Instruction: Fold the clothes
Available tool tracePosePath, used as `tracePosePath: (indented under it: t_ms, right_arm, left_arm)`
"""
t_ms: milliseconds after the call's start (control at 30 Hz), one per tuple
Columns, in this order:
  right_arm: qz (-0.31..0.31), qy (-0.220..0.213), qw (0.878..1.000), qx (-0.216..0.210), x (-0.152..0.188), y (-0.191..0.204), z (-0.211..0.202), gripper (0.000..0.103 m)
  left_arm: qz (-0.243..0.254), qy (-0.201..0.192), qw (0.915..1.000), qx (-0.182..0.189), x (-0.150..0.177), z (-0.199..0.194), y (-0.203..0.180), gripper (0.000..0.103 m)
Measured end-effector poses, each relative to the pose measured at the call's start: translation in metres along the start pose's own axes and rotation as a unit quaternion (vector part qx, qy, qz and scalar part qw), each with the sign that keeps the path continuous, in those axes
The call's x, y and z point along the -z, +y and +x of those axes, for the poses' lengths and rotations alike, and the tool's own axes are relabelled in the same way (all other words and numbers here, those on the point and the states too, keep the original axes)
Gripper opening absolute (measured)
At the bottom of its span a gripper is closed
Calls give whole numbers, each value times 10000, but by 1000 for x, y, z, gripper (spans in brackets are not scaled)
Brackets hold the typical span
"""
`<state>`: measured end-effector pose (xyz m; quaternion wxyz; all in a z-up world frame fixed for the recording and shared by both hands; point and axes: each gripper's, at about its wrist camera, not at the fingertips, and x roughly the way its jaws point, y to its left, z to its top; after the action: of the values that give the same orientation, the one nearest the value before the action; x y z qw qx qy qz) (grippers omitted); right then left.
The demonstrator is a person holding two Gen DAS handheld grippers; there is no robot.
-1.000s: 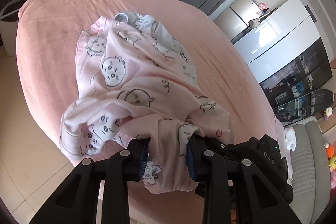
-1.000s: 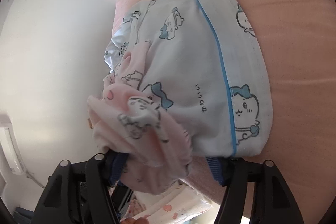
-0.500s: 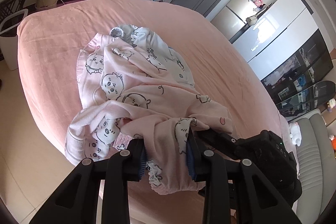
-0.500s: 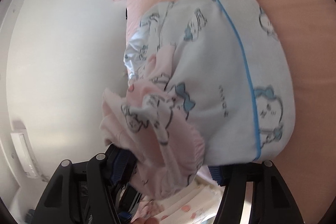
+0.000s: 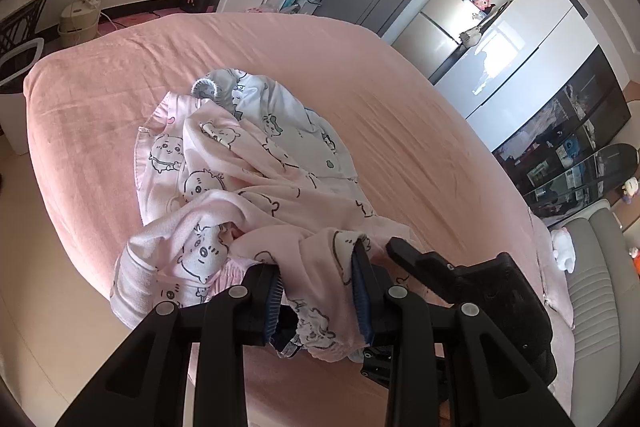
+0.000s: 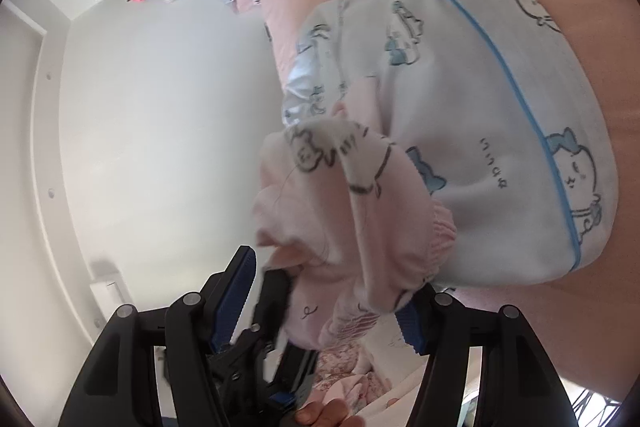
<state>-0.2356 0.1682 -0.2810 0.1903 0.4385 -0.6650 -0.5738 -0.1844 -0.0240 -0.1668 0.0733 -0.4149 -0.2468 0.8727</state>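
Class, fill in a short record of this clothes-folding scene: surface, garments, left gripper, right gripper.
surface: pink bed
garments: pink cartoon-print garment crumpled partly over a white blue-print garment
left gripper: shut on a bunch of the pink garment
right gripper: jaws wide, pink cloth between them, one pad clear of the cloth

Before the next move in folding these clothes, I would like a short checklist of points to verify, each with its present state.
1. left gripper grips the pink garment: ok, cloth bunched between its pads.
2. right gripper grips the same cloth: not ok, jaws wide, one pad bare.
3. Pink garment free of the white blue-trimmed garment: not ok, they overlap.
4. Pink garment spread flat: not ok, crumpled.
5. Free space on the bed: ok.
6. Which edge is held: cannot tell.
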Motion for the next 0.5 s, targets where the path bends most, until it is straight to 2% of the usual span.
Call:
tracePosePath:
  t_ms: [67,133,200,233,300,500]
  right_arm:
    - [-73,-113,9998,141,0,-3,-1,61]
    - [-193,-232,9992,266,2,-5,-9,47]
    - [-366,-393,9977,411,5,1,-9,40]
    - [-443,-481,9969,442,7,4,-10,30]
    - [-585,-639,9950,492,9,10,-12,21]
    - [-982,-913,9889,646,14,26,-14,15]
  left_arm:
    - [1,7,10000,-31,3,3,-2,27]
    - [-8,2,10000,-61,5,7,-4,27]
    - [-36,-3,10000,-74,7,10,-5,27]
    - [-75,-4,10000,-61,9,9,-5,27]
    - [-114,-27,9999,-43,11,10,-9,28]
    - [92,-116,9999,-84,13,11,-31,28]
